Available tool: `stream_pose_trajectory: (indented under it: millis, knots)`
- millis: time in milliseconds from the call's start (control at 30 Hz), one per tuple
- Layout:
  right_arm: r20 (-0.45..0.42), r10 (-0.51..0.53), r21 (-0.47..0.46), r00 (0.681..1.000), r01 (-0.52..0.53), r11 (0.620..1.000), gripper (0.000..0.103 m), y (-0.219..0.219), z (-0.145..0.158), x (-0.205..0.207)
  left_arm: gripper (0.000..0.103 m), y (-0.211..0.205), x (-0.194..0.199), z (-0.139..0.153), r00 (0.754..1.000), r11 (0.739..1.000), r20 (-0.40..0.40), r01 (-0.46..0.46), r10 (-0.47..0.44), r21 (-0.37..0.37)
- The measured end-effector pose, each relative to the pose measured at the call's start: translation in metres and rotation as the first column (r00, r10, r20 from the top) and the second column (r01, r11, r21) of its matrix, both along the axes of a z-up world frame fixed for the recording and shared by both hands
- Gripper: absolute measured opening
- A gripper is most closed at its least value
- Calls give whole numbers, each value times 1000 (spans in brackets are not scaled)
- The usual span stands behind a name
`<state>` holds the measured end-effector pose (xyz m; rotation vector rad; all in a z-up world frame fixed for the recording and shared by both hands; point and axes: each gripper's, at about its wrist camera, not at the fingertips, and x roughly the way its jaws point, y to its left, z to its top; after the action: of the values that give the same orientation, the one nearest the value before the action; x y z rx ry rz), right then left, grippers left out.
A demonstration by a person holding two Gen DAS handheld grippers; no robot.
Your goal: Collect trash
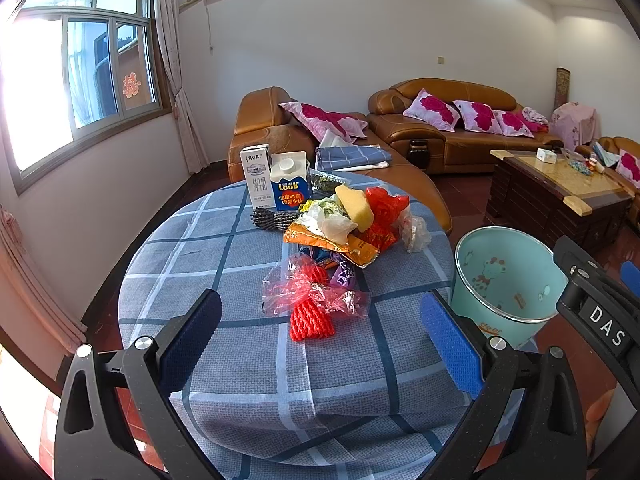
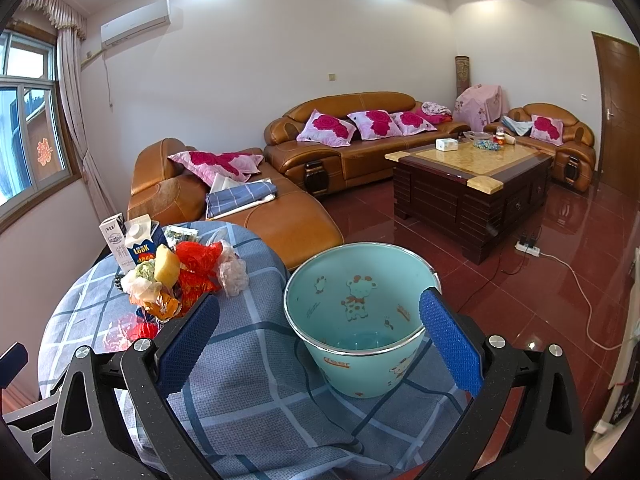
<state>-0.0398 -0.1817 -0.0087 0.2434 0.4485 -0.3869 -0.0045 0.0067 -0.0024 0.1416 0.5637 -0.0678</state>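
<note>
Two tongs wide, holding nothing: left tongs (image 1: 320, 344); right tongs (image 2: 320, 344) | trash pile (image 1: 340, 224) at 12 o'clock on counter (image 1: 224, 360); bucket (image 2: 360, 320) at 3 | risk: flimsy wrappers slip; bucket near edge could tip

The round table (image 1: 248, 392) wears a blue-grey checked cloth. On it, toward the far edge, two cartons (image 1: 276, 178) stand upright side by side. Just in front of them lies a heap of wrappers and plastic bags (image 1: 348, 220), with a red foam net (image 1: 310, 320) nearer. A mint-green bucket (image 2: 360, 312) stands at the table's right edge.
</note>
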Motion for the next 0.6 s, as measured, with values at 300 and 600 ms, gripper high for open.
stream_pose_trajectory:
  millis: [300, 600]
  knots:
    - [-5, -1, -1, 1000, 1, 1000, 98, -1, -2, 1, 97, 0, 1, -2, 1000, 1000, -15, 9, -9, -5]
    - [-37, 1, -16, 999, -2, 1000, 98, 2, -15, 12, 97, 3, 16, -14, 999, 1000, -48, 6, -7, -9]
